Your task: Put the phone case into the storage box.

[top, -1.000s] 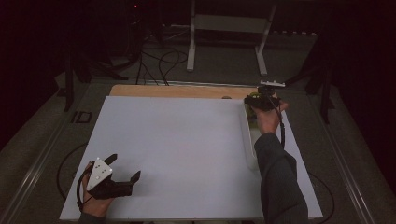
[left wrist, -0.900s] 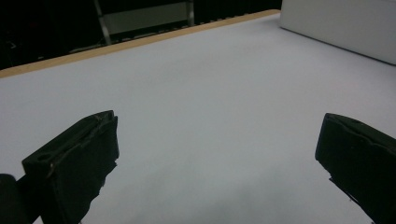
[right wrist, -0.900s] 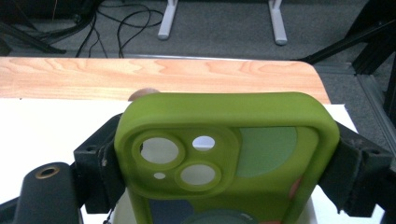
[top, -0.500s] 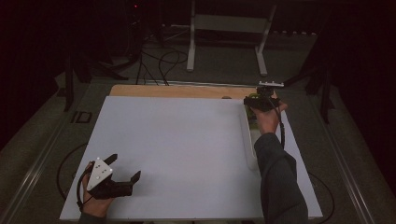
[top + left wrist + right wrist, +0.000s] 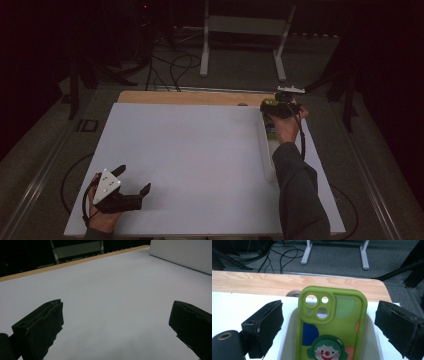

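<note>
A green phone case [image 5: 329, 322] with a clown face and coloured patches lies in a narrow white tray [image 5: 288, 337] at the table's far right. My right gripper [image 5: 329, 310] hovers over the tray's far end with the case between its jaws. The jaws have just been opening, and a gap shows on each side of the case. From above, the right gripper [image 5: 274, 106] sits over the tray [image 5: 265, 150], and a strip of the case [image 5: 271, 131] peeks out beside the hand. My left gripper [image 5: 135, 178] rests open near the front left corner, its jaws [image 5: 117, 312] holding nothing.
A large white board [image 5: 190, 150] covers most of the wooden table [image 5: 190, 97]. The tray's long side wall [image 5: 185, 255] rises at the right. Behind the table, on the dark floor, stand white frame legs [image 5: 205, 50] and loose cables [image 5: 175, 65].
</note>
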A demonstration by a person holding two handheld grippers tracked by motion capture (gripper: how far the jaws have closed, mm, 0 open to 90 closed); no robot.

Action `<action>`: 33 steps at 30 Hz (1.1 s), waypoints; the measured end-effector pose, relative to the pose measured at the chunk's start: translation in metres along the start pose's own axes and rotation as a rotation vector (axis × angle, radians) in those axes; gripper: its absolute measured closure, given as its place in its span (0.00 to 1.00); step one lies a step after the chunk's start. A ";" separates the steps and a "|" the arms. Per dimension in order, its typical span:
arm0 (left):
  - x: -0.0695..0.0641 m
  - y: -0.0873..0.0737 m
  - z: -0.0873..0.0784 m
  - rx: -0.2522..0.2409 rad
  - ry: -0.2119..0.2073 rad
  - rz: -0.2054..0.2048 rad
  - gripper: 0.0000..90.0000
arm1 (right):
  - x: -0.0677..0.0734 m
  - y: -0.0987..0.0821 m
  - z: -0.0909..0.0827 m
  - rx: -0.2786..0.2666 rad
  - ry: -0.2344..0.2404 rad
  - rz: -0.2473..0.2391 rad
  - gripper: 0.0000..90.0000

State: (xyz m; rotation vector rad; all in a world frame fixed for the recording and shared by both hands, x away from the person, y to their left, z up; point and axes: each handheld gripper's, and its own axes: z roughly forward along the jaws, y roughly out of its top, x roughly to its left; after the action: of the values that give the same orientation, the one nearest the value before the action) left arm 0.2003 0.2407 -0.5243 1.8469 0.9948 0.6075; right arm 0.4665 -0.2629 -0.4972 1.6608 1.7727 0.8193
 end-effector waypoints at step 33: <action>-0.001 0.001 0.002 -0.001 -0.008 0.003 0.00 | 0.017 -0.004 -0.029 -0.033 0.112 -0.109 0.09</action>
State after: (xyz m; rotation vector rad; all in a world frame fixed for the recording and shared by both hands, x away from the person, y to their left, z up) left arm 0.2011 0.2385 -0.5245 1.8493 0.9861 0.6019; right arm 0.4411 -0.2480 -0.4811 1.5087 1.8968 0.9024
